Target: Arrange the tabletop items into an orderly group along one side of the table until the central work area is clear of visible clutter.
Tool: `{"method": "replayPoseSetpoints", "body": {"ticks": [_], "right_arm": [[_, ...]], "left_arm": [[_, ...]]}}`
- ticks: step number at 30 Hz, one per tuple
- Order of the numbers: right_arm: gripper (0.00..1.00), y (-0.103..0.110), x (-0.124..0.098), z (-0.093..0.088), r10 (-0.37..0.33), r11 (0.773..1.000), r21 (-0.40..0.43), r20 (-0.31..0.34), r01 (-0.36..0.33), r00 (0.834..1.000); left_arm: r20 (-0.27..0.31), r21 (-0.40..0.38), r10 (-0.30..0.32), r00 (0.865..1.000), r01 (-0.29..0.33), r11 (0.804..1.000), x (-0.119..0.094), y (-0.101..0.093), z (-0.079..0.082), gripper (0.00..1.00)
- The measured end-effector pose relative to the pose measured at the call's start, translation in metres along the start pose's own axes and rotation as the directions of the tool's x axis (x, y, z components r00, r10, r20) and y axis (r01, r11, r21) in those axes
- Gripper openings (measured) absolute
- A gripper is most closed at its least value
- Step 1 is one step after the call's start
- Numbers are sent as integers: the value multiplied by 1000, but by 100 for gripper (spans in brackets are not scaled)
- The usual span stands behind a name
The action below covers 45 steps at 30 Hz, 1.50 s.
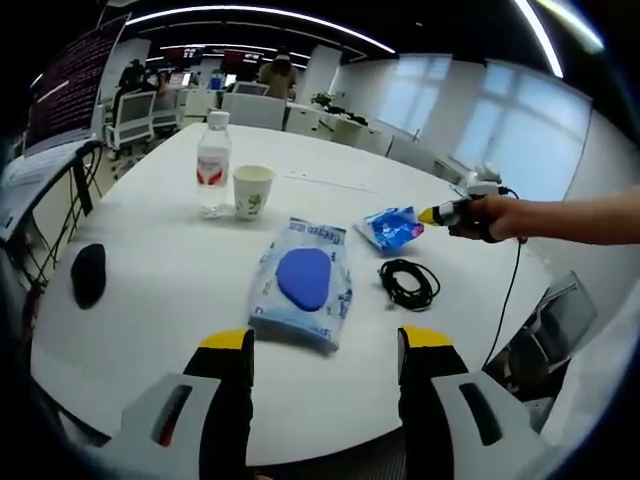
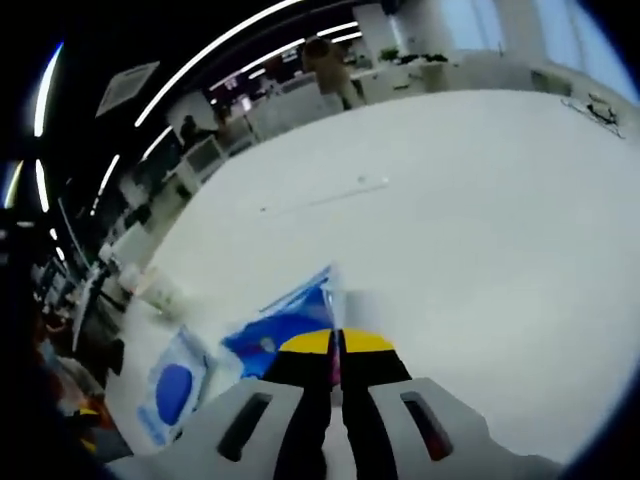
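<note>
On the round white table (image 1: 180, 300) lie a large blue-and-white pouch (image 1: 303, 283), a small blue packet (image 1: 392, 227) and a coiled black cable (image 1: 408, 283). A water bottle (image 1: 213, 160) and a paper cup (image 1: 253, 190) stand farther back. My left gripper (image 1: 325, 345) hovers open over the near edge, short of the pouch. A hand brings my right gripper (image 1: 432, 215) in from the right to the packet's edge. In the right gripper view, my right gripper (image 2: 337, 343) is shut on the edge of the small blue packet (image 2: 285, 330). The pouch (image 2: 172, 390) and the cup (image 2: 160, 290) lie beyond, to the left.
A black mouse (image 1: 88, 273) lies near the table's left edge. A thin pen-like strip (image 1: 330, 182) rests behind the cup. Office chairs, desks and people fill the room behind. A chair (image 1: 555, 310) stands by the table's right edge.
</note>
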State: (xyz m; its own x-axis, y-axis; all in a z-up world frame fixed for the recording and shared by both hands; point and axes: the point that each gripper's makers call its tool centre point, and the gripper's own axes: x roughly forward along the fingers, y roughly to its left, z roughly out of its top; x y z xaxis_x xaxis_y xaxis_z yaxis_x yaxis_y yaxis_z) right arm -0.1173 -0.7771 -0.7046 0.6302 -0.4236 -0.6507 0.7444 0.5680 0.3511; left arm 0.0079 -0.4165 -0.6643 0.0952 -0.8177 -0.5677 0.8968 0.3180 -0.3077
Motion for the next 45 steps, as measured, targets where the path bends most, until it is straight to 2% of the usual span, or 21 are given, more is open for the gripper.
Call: {"method": "replayPoseSetpoints", "body": {"ticks": [5, 16, 31, 36, 42, 45], "right_arm": [[0, -16, 0, 3, -39, 997, 69, 18, 38, 999], [0, -43, 8, 9, -99, 984, 149, 31, 93, 995], [0, -59, 23, 16, -119, 976, 190, 33, 111, 992], [0, -61, 26, 16, -111, 980, 170, 25, 105, 994], [1, -62, 26, 12, -98, 982, 163, 16, 94, 995], [4, -64, 24, 12, -102, 986, 131, 13, 100, 995]], "left_arm": [[-6, -5, 1, 1000, -1, 1000, 3, -2, 0, 58], [-30, -32, 10, 1000, -11, 999, 10, -7, -6, 56], [-56, -46, 16, 998, -18, 999, 20, -19, -11, 56], [-63, -52, 17, 998, -20, 998, 25, -21, -12, 56], [-62, -102, 31, 998, -37, 994, 28, -19, -14, 55], [-60, -104, 39, 997, -45, 994, 29, -18, -13, 55]]}}
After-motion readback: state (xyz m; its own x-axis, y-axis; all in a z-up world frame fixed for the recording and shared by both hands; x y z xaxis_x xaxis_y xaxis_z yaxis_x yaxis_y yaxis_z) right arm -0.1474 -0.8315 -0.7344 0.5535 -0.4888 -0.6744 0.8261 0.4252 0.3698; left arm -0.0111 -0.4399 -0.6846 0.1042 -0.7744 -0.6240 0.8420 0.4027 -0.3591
